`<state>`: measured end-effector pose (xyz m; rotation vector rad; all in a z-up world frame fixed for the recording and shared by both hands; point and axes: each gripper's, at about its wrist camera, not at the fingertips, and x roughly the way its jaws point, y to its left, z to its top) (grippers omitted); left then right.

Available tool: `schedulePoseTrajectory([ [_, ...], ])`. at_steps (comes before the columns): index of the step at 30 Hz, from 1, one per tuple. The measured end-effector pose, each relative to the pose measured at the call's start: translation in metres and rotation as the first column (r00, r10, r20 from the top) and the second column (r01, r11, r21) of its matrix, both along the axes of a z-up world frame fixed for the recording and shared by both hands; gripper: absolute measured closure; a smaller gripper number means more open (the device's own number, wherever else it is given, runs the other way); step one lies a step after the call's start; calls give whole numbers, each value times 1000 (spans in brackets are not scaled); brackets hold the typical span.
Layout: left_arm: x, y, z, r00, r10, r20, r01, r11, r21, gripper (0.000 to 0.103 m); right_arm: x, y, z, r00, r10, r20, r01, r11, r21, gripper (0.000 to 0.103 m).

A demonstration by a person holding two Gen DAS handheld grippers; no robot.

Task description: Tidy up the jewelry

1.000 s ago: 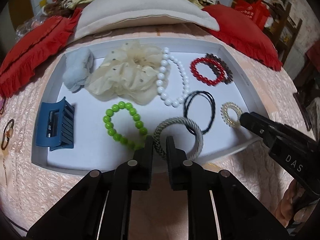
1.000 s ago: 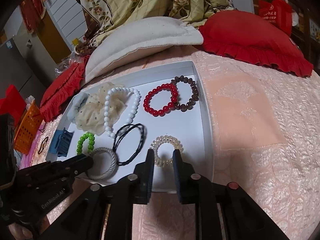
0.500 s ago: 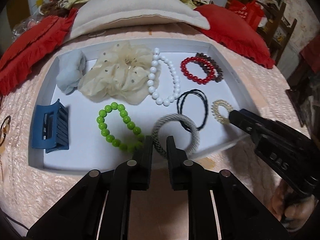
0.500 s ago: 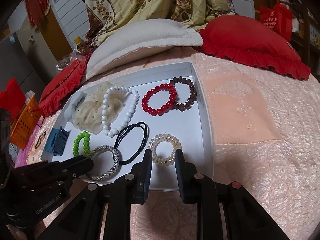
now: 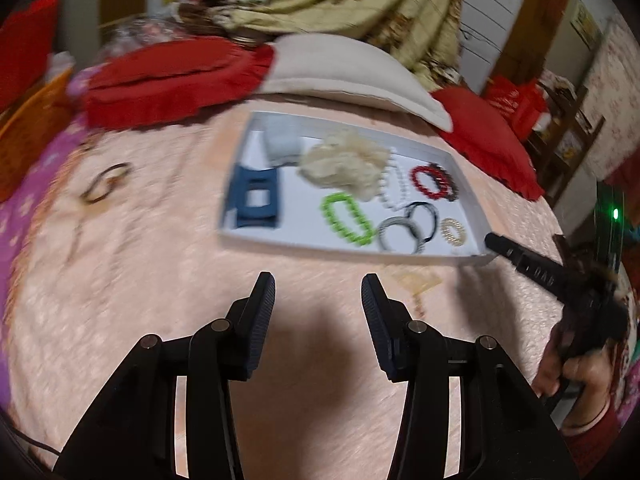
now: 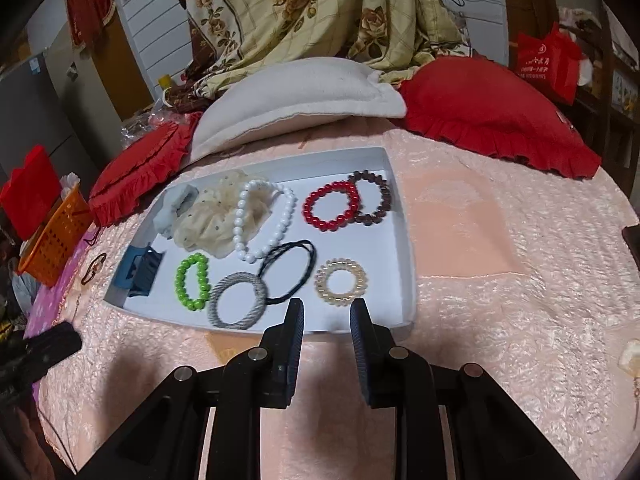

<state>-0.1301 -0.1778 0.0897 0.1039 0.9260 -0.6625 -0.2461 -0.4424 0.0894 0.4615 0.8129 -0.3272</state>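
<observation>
Hovering over the pink quilted bedspread, my left gripper gapes wide and empty, my right gripper parted narrower, also empty, just short of the shallow white tray. Inside it lie the amber spiral hair tie, grey woven bangle and green bead bracelet.

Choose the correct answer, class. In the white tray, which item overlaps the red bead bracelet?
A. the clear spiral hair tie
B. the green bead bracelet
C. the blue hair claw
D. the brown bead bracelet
D: in the right wrist view the brown bead bracelet overlaps the red bead bracelet at the far right of the white tray.
</observation>
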Motion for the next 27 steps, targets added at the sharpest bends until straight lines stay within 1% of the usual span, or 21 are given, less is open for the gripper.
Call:
schedulePoseTrajectory([
  [2, -4, 13, -1, 999, 31, 40, -31, 999, 16, 58, 12, 6, 1, 1000, 27, -6, -27, 999, 40, 81],
  [4, -7, 24, -3, 993, 59, 103, -63, 997, 34, 58, 28, 10, -1, 999, 43, -17, -41, 996, 75, 81],
  [6, -6, 31, -8, 982, 92, 162, -102, 993, 53, 58, 49, 17, -1, 998, 58, -35, -56, 996, 74, 81],
  [9, -2, 48, -18, 968, 147, 205, -156, 987, 27, 58, 88, 19, 3, 996, 63, -64, -60, 997, 44, 81],
  [12, 3, 68, -33, 954, 213, 211, -216, 976, -8, 58, 126, 15, 3, 995, 71, -75, -65, 995, 73, 81],
  [14, 7, 79, -43, 949, 235, 208, -237, 971, -14, 58, 150, 12, -2, 993, 75, -88, -67, 994, 87, 81],
  [16, 8, 85, -47, 946, 245, 211, -247, 969, -16, 58, 166, 9, -8, 992, 68, -103, -57, 993, 106, 81],
  [18, 11, 92, -50, 946, 253, 202, -252, 967, -29, 58, 177, 1, -20, 988, 41, -151, -23, 993, 119, 81],
  [19, 12, 94, -51, 947, 256, 195, -254, 967, -36, 58, 180, -2, -26, 983, 20, -181, -1, 995, 104, 81],
  [20, 13, 97, -51, 947, 261, 189, -257, 965, -45, 58, 180, -6, -29, 977, -15, -211, 29, 997, 65, 81],
  [21, 15, 99, -50, 947, 266, 183, -260, 964, -54, 58, 177, -7, -29, 976, -33, -216, 43, 998, 39, 81],
  [23, 18, 103, -50, 945, 277, 173, -269, 961, -65, 58, 167, -3, -20, 982, -33, -184, 39, 999, 26, 81],
  [26, 20, 108, -50, 941, 297, 165, -288, 955, -76, 57, 141, 27, -1, 992, 29, -120, -27, 999, 23, 81],
  [27, 21, 110, -50, 939, 304, 160, -294, 952, -81, 56, 135, 37, 2, 992, 51, -116, -49, 999, 20, 81],
])
